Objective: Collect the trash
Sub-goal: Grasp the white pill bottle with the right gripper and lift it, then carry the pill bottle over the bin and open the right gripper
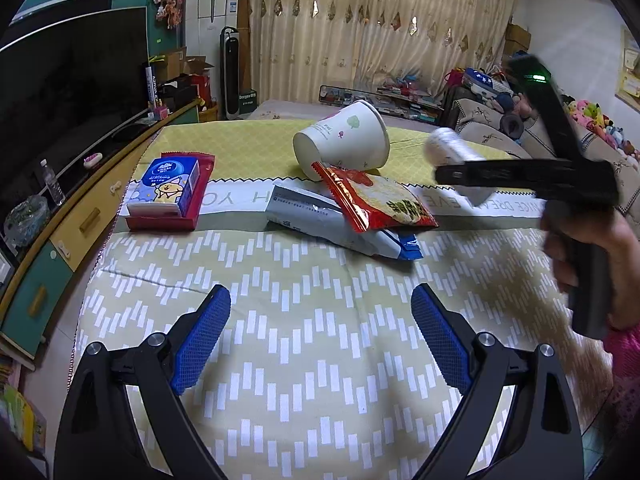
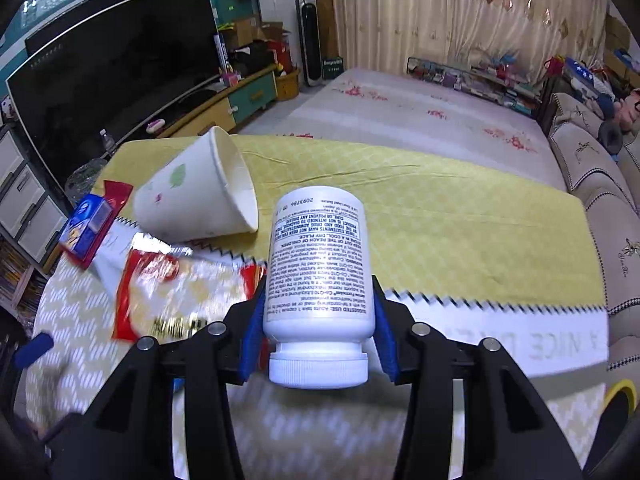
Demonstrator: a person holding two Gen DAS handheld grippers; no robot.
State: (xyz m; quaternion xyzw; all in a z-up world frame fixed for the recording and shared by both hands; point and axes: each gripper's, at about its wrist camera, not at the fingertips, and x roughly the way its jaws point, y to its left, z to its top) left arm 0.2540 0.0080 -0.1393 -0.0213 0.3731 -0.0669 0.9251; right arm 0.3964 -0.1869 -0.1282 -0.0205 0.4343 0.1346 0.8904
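**White bottle clamped in the right gripper; left gripper held apart above the cloth**

Nearest the right wrist camera, the right gripper (image 2: 318,320) is seen closed on a white pill bottle (image 2: 320,280). Its blue pads (image 2: 254,332) are pressed against the bottle's two sides, just above the ribbed white cap, which is turned toward the camera. The printed label is seen upside down, and the bottle's base points away over the table.

In the left wrist view, the left gripper (image 1: 320,336) is held with its jaws wide apart. Nothing is found between its blue pads (image 1: 200,340); only the zigzag-patterned tablecloth (image 1: 304,360) is seen beneath them. At the right edge of that view, a hand (image 1: 580,256) is wrapped round the handle of the right gripper, blurred.

Farther out on the cloth, a red snack wrapper (image 1: 380,200) is laid over a white and blue pouch (image 1: 344,228). Just behind them a white paper cup (image 1: 348,136) is tipped on its side, its open mouth resting against the wrapper's upper end. To the left, well apart from the cup, a blue tissue pack (image 1: 168,188) is set on a red packet (image 1: 192,208).

Beyond the yellow cloth section (image 2: 440,208), a dark television screen (image 2: 112,92) is seen at the left and cream curtains (image 1: 380,24) along the far wall.
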